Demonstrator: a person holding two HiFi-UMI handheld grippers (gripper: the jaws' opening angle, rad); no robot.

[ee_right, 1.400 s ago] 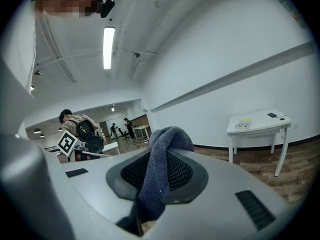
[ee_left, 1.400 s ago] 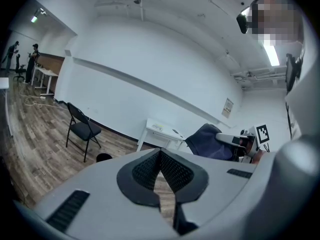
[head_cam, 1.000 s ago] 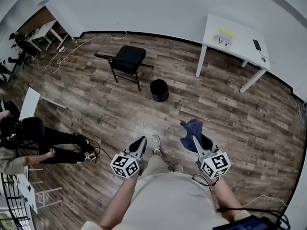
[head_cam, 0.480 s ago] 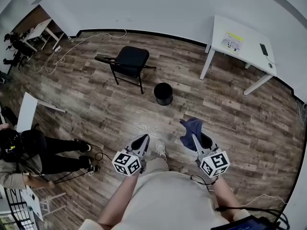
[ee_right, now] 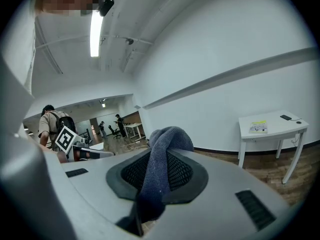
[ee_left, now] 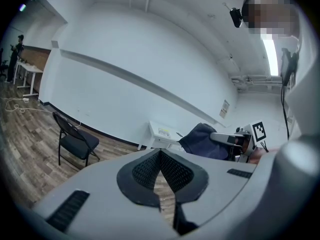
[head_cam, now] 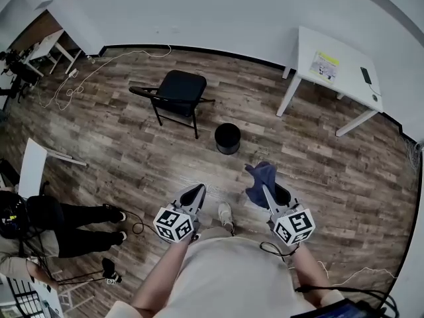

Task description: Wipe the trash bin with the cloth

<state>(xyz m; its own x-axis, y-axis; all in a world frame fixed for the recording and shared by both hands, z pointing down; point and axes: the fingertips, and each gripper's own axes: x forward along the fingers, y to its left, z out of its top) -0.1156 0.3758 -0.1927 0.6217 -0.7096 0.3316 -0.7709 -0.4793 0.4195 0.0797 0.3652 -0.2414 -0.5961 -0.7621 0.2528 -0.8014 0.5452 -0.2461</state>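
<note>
I am holding the cloth (head_cam: 260, 176) pinched in my right gripper (head_cam: 264, 189), with my left gripper (head_cam: 197, 192) closed on nothing. The trash bin (head_cam: 227, 138) is standing farther off, right of the chair (head_cam: 179, 87); I am aiming to reach its rim without loosening the pinch.

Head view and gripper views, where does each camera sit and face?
Head view: on the head, steeply down at the round black trash bin; both forearms, left gripper, right gripper show.
Left gripper view: behind its shut jaws, toward the black folding chair.
Right gripper view: behind jaws shut on the dark blue cloth.
Both gripper views share the white rectangular table.
</note>
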